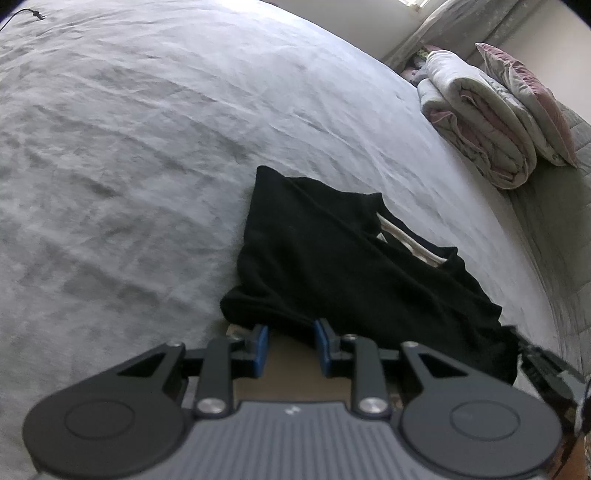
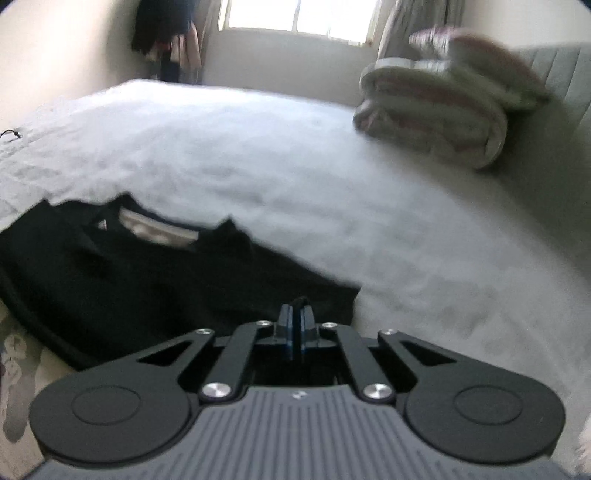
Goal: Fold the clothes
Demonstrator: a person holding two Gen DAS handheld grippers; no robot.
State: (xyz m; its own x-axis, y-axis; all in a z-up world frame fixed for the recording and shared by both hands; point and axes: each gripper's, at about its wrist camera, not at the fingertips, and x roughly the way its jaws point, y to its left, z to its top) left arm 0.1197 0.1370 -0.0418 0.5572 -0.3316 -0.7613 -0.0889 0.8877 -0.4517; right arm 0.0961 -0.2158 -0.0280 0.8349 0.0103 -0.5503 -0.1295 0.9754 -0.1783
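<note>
While the black garment (image 1: 354, 266) lies partly folded near the edge of the bed closest to me, I see it from both wrists: in the left view it fills the lower middle, running from about 12 o'clock of my left gripper (image 1: 291, 332) out toward 3 o'clock; in the right view it spreads from 9 o'clock toward the centre. A pale lining or label strip (image 1: 406, 240) shows at its neckline.

My left gripper's jaws stand narrowly apart. The garment's near hem hangs just over the tips of the blue pads (image 1: 261, 339), and I cannot tell whether they press on cloth; brown floor or board shows through the gap behind them.

My right gripper (image 2: 295, 314) has its jaws drawn together, and a small tuft of black fabric sticks up between the pad tips, so it is pinching the garment's edge near its right corner. In the left view a bit of that right gripper shows at 4 o'clock, at the garment's far corner.

The bed sheet (image 1: 147, 147) is pale grey and wrinkled. At 2 o'clock in both views sits a folded duvet (image 2: 436, 110) with a pillow (image 1: 532, 103) on top, against a padded headboard (image 2: 565, 74). A window (image 2: 295, 18) glows at 12 o'clock in the right view, with dark clothes hanging (image 2: 166, 29) at 11 o'clock. A cable end (image 1: 35, 14) lies at the sheet's far left.
</note>
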